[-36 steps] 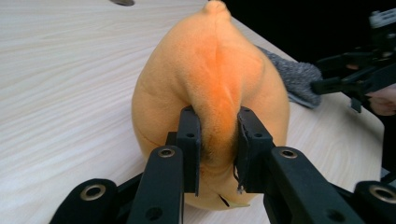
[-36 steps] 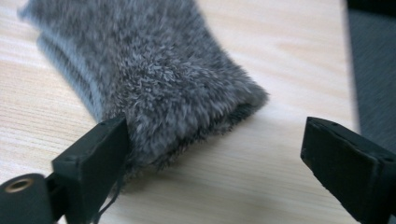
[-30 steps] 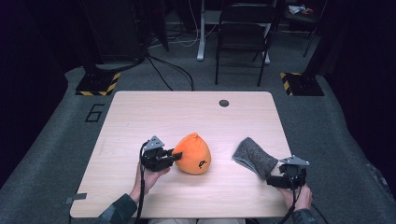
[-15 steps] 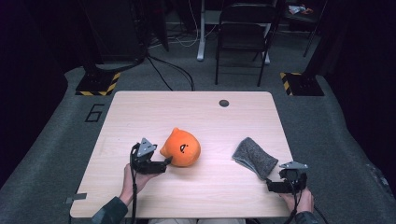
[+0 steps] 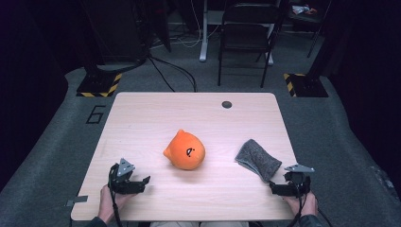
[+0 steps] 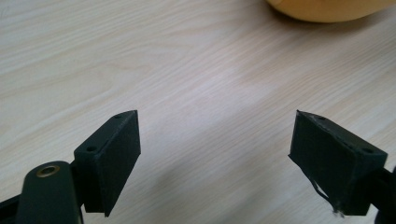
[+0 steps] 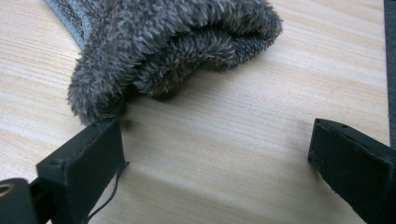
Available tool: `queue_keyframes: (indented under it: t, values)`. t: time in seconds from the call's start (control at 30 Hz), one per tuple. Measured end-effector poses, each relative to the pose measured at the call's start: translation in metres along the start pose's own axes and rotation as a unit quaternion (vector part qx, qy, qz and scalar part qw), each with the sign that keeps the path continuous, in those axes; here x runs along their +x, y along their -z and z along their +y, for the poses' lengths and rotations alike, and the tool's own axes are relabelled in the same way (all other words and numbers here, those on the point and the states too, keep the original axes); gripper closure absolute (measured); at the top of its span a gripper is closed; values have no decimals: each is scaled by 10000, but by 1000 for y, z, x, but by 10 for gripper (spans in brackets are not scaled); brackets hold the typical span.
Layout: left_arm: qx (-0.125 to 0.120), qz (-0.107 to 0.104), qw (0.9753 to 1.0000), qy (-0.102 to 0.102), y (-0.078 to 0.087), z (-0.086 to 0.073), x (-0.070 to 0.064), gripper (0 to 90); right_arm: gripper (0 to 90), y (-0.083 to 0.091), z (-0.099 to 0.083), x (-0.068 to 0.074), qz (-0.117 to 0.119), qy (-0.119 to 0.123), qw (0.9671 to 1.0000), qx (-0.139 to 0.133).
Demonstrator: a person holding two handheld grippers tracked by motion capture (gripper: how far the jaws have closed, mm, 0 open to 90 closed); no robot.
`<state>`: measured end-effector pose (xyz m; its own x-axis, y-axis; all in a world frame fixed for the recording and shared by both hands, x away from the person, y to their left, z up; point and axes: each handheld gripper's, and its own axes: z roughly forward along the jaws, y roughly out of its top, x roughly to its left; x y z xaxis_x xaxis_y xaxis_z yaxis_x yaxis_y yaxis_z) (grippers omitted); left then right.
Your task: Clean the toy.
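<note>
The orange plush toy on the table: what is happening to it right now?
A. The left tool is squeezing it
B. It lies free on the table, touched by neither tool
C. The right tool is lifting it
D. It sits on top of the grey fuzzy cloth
B: the orange plush toy lies alone mid-table, with the left tool open and apart from it, and the right tool open by the grey fuzzy cloth.

left gripper (image 5: 143, 181): jaws wide apart, held low in the left hand (image 5: 109, 201)
right gripper (image 5: 273, 188): jaws wide apart, held low
</note>
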<state>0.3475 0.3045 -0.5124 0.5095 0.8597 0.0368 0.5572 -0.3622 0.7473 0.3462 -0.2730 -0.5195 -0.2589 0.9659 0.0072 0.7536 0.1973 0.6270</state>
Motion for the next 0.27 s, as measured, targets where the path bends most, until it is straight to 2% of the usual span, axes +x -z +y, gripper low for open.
queue_keyframes:
  t: [0.07,0.27]
  values:
    - [27,67,10000,-34,-1,-2,1,156,23,-1,0,-2,16,21,10000,-41]
    - [207,75,9998,-21,-8,-5,4,154,22,-1,0,-1,32,20,10000,-12]
